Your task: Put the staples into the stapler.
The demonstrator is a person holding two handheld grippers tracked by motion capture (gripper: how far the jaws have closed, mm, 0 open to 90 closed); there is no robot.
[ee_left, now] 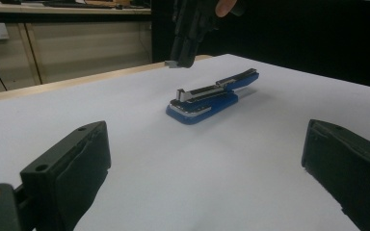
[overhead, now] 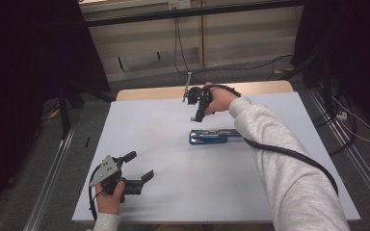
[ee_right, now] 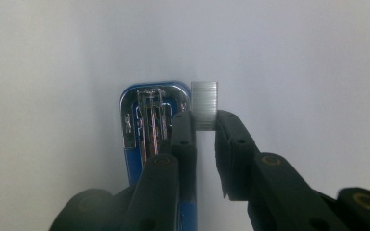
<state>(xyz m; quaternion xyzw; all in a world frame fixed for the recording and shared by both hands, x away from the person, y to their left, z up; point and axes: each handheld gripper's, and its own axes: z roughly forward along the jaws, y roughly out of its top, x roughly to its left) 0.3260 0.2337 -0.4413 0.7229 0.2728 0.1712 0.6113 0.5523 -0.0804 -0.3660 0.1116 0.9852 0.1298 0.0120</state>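
Note:
A blue stapler (overhead: 214, 136) lies opened flat near the middle of the white table (overhead: 139, 125), its metal staple channel facing up (ee_right: 149, 115). My right gripper (overhead: 198, 117) hangs just above the stapler's far-left end, jaws pointing down. It is shut on a short silver strip of staples (ee_right: 204, 101), which sits beside the channel's end. From the left gripper view the stapler (ee_left: 207, 98) lies ahead, with the right gripper (ee_left: 183, 55) and its staple strip (ee_left: 172, 63) above it. My left gripper (overhead: 140, 166) rests at the near left, open with nothing between its jaws (ee_left: 204, 144).
A wooden table edge (overhead: 149, 92) shows beyond the white surface at the far side. Cables (overhead: 180, 53) run down the back wall and across the floor. Metal rails (overhead: 53, 178) flank the table, and dark curtains (overhead: 29, 57) stand on both sides.

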